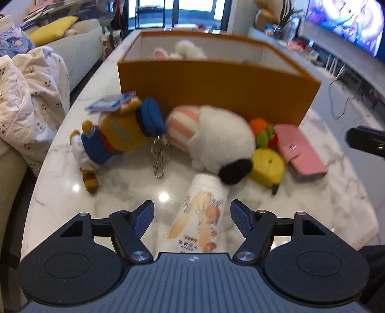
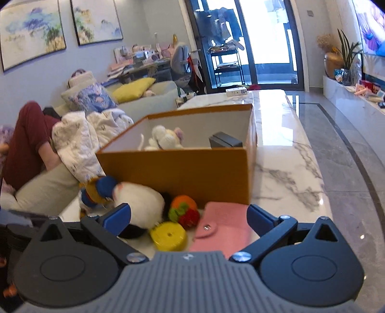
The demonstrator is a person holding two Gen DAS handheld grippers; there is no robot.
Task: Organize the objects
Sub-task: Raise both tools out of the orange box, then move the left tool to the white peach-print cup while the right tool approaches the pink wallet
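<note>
An open orange box (image 1: 216, 94) stands on the marble table (image 1: 72, 192); it also shows in the right wrist view (image 2: 182, 173). It holds a white plush (image 2: 166, 139) and a dark case (image 2: 226, 143). In front of it lie a duck plush (image 1: 115, 137), a white dog plush (image 1: 216, 137), a yellow disc (image 1: 267, 166), a knitted fruit charm (image 1: 262, 132), a pink wallet (image 1: 300, 151) and a white printed bottle (image 1: 199, 216). My left gripper (image 1: 192, 214) is open with the bottle between its fingers. My right gripper (image 2: 189, 216) is open just above the wallet (image 2: 223, 228) and disc (image 2: 169, 236).
A sofa with a quilt (image 1: 31, 96) and cushions runs along the table's left edge. A person in red (image 2: 26, 142) sits there. A TV (image 1: 346, 21) and low cabinet stand to the right. The right gripper's finger shows at the left wrist view's right edge (image 1: 365, 140).
</note>
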